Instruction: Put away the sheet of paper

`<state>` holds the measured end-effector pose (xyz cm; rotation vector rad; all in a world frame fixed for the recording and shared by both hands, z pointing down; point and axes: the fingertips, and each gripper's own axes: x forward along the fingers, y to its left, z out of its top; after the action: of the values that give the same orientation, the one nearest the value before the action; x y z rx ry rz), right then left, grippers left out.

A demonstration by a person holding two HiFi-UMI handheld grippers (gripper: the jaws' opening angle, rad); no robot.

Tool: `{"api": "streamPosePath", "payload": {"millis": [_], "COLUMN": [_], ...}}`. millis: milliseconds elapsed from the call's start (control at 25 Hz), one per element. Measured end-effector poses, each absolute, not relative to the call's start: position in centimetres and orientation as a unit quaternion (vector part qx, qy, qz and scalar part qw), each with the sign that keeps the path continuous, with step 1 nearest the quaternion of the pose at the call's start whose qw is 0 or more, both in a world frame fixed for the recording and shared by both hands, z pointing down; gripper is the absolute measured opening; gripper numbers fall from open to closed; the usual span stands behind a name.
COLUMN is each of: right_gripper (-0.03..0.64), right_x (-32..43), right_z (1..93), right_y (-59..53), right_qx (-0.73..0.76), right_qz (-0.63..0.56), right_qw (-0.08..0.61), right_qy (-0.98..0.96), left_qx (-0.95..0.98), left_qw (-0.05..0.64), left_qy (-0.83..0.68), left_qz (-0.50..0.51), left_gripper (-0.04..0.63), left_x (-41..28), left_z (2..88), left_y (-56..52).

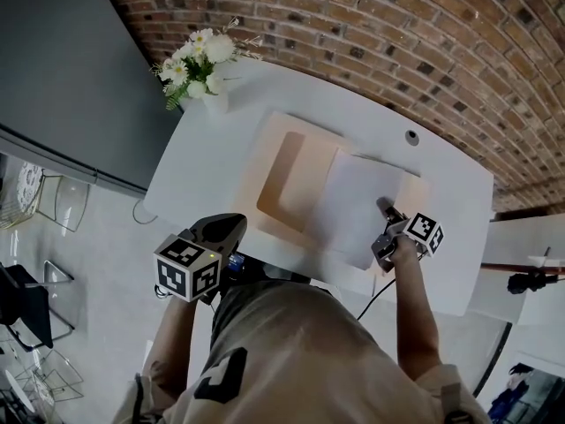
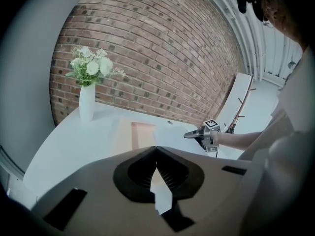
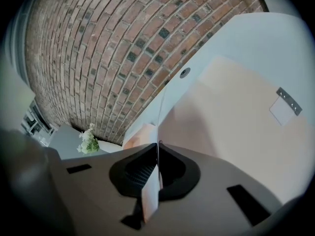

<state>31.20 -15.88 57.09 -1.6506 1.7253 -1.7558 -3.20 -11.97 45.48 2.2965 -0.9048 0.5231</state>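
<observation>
**Right tool has the sheet, left tool idle**

At the far left corner of the white surface [image 1: 199, 170] stands a vase of flowers [image 1: 201, 69], close to the brick wall [image 1: 353, 25]. Your left tool [image 1: 237, 226] hangs at the near edge of the surface, close to your body. In the left gripper view its jaws are clenched tip to tip with nothing between them.

Near the middle of the surface lies an open beige folder [image 1: 287, 179]. The sheet of paper [image 1: 357, 206] is spread over the folder's right half, and its near corner reaches past the folder's edge. Whether it rests flat on the folder you cannot tell.

Your right tool [image 1: 386, 210] has that sheet by its near right edge. In the right gripper view the jaws are clamped on it and the paper runs edge-on out from between them.
</observation>
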Motion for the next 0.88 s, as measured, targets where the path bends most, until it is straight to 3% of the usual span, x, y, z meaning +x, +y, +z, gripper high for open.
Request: {"api": "streamPosePath", "payload": {"millis": [880], "right_gripper": [0.025], "right_x": [28.5], "right_z": [57.3], "right_y": [-17.5], "right_qx": [-0.559], "right_qz": [-0.59], "right_qw": [0.087], "right_qy": [0.576], "left_qx": [0.859], "left_qw": [0.319], "left_qy": [-0.346], "left_qz": [0.201], "left_gripper": [0.015], "left_x": [-6.6], "left_z": [46.6], "left_y": [-12.4]}}
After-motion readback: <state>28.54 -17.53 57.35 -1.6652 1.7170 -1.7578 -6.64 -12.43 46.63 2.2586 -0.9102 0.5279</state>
